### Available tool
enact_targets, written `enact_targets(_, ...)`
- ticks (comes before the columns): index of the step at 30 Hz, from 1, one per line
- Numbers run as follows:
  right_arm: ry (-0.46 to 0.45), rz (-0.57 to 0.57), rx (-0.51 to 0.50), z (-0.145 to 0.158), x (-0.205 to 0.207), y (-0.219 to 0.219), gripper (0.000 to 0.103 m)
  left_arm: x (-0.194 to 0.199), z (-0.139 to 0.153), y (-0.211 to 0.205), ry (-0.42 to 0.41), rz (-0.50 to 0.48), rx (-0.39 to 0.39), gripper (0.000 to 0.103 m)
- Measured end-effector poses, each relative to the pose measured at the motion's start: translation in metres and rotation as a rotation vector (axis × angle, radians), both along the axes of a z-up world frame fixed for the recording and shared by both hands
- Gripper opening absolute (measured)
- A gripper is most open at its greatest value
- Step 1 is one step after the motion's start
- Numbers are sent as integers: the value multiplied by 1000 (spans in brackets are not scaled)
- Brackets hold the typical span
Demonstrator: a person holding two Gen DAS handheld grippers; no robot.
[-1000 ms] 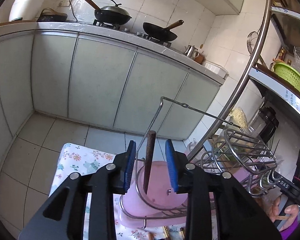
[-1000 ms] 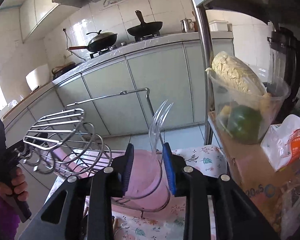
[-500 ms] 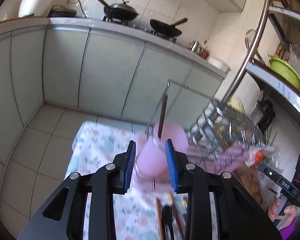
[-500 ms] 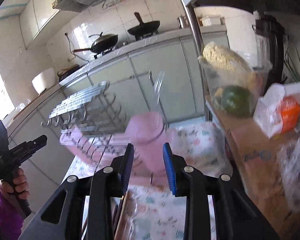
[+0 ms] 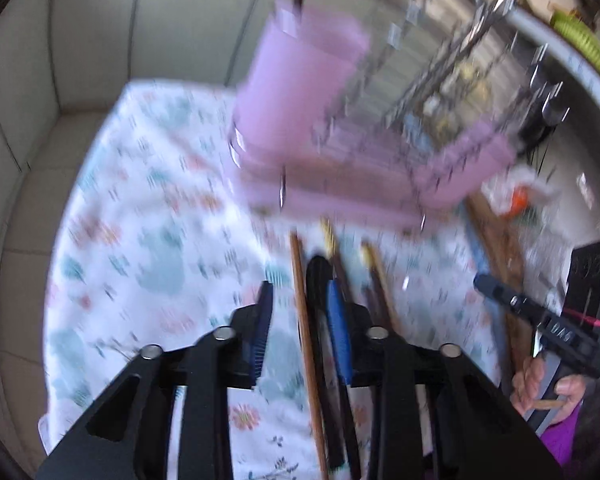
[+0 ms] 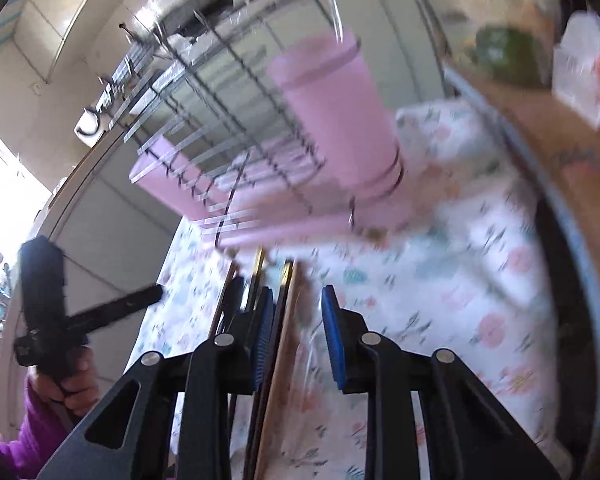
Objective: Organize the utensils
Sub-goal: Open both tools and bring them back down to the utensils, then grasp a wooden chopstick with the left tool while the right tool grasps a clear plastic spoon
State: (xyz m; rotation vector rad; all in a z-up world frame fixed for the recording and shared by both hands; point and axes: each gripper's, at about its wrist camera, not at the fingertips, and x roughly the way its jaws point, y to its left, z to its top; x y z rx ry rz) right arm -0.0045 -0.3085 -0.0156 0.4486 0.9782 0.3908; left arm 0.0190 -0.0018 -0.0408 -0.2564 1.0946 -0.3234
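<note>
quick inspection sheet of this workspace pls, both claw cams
surface: floral cloth covers the table, mostly bare on its left in the left view.
job's things: pink cup in a wire rack holds a dark stick and a clear fork; chopsticks and other long utensils lie in a row on the cloth.
clutter: bags and a green item on the side shelf, blurred.
claws: left claw and right claw have just been closing; both open, each with a utensil between the pads, not pressed.
cables: nothing seen.
surroundings: kitchen cabinets; a hand holds the other claw's handle.
</note>
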Motion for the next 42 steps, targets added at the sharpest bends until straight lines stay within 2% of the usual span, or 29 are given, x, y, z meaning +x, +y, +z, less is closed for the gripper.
enact_targets(3,33,10,12,-10,-2,3,18,0,-23,-12,71,-48,21,16)
enact_targets(9,68,10,37,-21,3,5,18,4,-45,-25,111,-72,48,16)
enact_targets(11,77,7,47,-23,6,4,18,5,-51,-27,122,-64,54,8)
enact_targets(16,107,-1,71,-28,15,2,18,3,-47,-19,99,-20,46,6)
enact_targets(19,131,-3,89,-33,22,1,18,-1,-42,-5,97,38,51,6)
enact_targets(24,183,-3,88,-43,36,2,18,-4,-38,13,102,98,81,6)
enact_targets(30,235,34,33,-57,52,18,20,8,-45,16,187,54,120,7)
enact_targets(33,247,33,1,-64,55,24,21,16,-40,11,189,18,154,12)
enact_targets(35,255,40,0,-69,57,25,21,24,-33,8,176,-4,185,19)
enact_targets(39,260,57,15,-73,63,27,21,40,-32,2,194,-29,225,20)
enact_targets(42,261,72,10,-73,66,26,17,53,-42,-2,236,-37,246,20)
